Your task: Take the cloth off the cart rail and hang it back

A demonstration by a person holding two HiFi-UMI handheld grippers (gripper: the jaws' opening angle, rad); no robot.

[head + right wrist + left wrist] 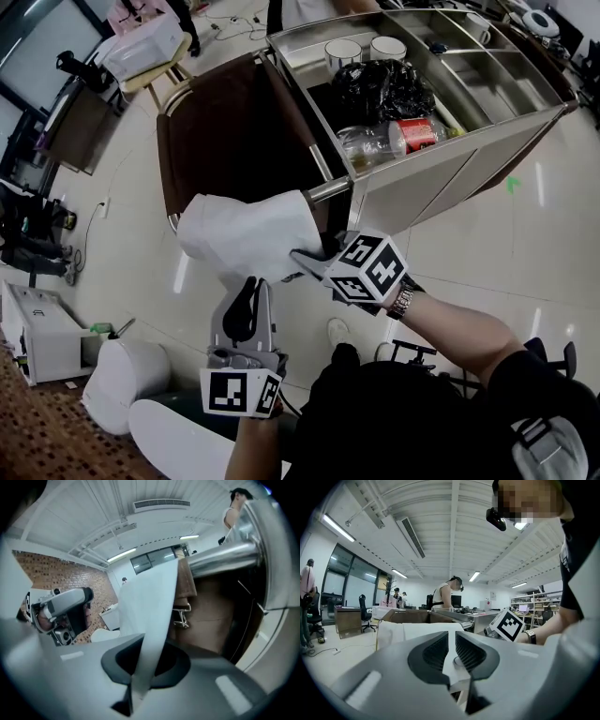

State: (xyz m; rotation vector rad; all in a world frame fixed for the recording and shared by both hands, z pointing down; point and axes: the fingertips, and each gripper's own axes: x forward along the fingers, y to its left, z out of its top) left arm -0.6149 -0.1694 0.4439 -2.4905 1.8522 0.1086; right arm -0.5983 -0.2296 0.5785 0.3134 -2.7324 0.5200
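Note:
A white cloth [248, 234] hangs over the steel rail [328, 190] at the near end of the cart. My right gripper [305, 258] comes in from the right and is shut on the cloth's right edge; in the right gripper view the cloth [150, 611] runs up from between the jaws of the right gripper [140, 667], beside the rail [220, 557]. Below it, my left gripper [251, 286] points up at the cloth's lower edge. In the left gripper view a strip of the cloth [417, 632] sits pinched between the nearly closed jaws of the left gripper [451, 651].
The cart's steel top [506, 108] holds white cups [342, 52], a black bag [380, 89] and a plastic bottle [389, 141]. A brown bag [234, 131] hangs on the cart's near side. A white bin [122, 375] stands on the floor at lower left. A person [447, 592] stands beyond the cart.

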